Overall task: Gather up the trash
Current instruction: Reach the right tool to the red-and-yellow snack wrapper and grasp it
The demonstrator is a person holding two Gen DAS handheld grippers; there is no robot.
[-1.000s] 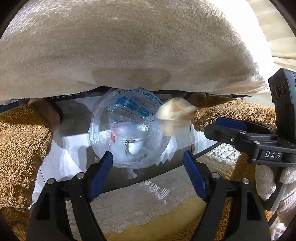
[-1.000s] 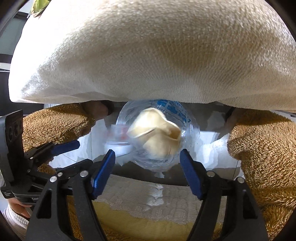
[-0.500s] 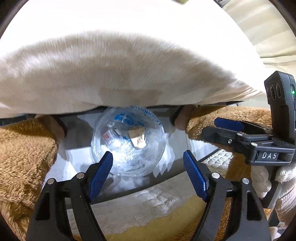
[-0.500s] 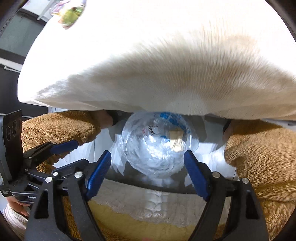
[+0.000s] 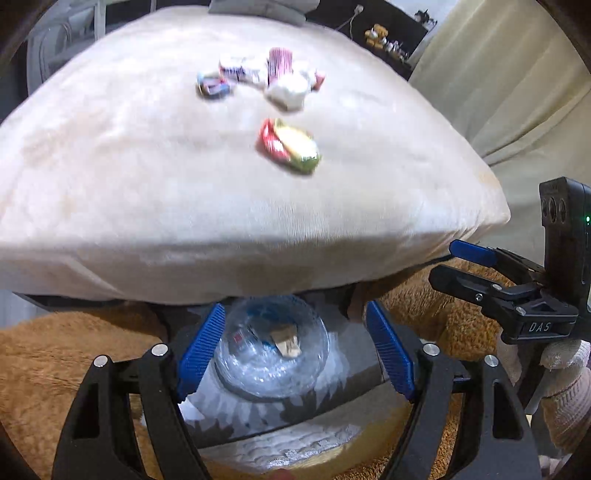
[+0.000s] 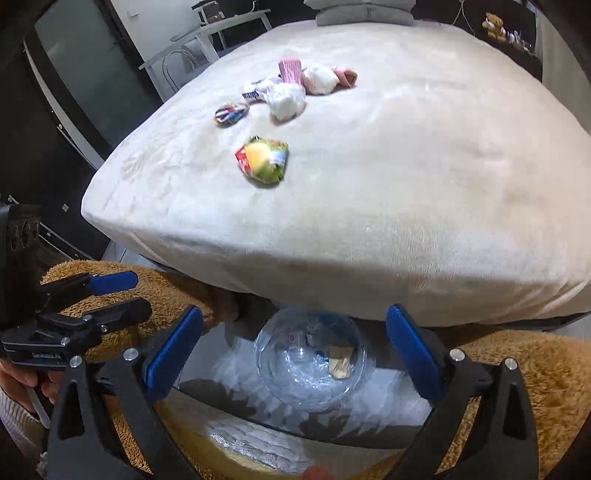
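Wrappers [image 5: 289, 145] newly visible | right tool [image 5: 476, 271] label: DAS [image 5: 539, 326]

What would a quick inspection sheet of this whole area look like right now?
Surface: cream blanket-covered bed, trash scattered near its middle.
Job's things: clear plastic bag on the floor below the bed edge, a tan scrap inside; green-red wrapper lying nearest the edge; white tissue wads, pink pack and blue-red wrapper farther back.
Clutter: teddy bear on a far dark shelf.
Grippers: left gripper open, empty; right gripper open, empty, jaws just widened.
Cables: thin wire at far wall, blurry.
Surroundings: brown fuzzy sleeves, white chair frame.
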